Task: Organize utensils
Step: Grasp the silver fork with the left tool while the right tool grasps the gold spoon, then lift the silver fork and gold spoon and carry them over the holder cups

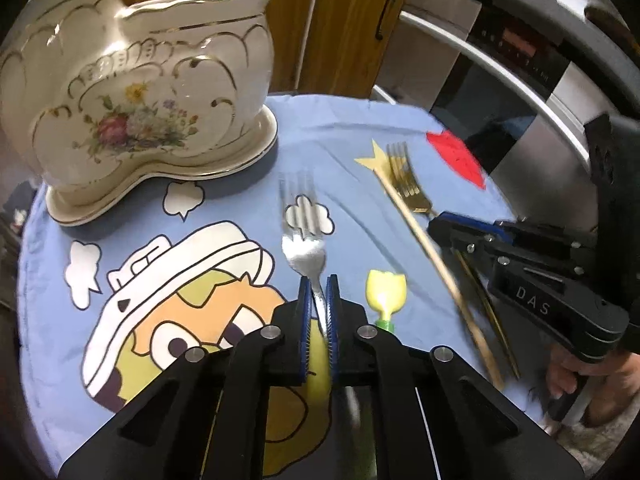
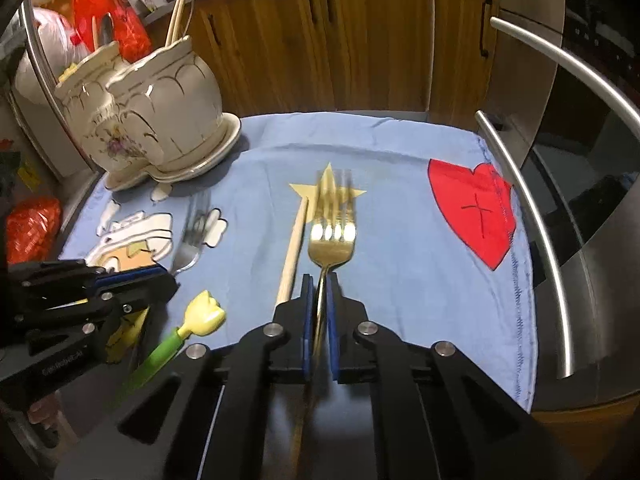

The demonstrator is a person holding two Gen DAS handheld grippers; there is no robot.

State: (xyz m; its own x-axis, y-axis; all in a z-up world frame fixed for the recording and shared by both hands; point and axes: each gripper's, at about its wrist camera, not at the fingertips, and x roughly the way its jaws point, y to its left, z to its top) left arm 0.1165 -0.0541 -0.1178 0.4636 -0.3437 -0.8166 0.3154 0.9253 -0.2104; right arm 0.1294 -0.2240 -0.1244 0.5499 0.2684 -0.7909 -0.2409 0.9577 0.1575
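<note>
My left gripper is shut on the silver fork, tines pointing away over the blue cloth. My right gripper is shut on the gold fork, tines forward over a yellow star print. The right gripper also shows in the left wrist view at right, holding the gold fork. The cream floral ceramic utensil holder stands at the cloth's back left with chopsticks sticking out; it also shows in the right wrist view. A wooden chopstick lies beside the gold fork. A yellow-headed green utensil lies at the front.
Wooden cabinets stand behind the table. A steel oven with curved handles is close on the right. Red plastic bags sit at the far left. The left gripper shows low at left in the right wrist view.
</note>
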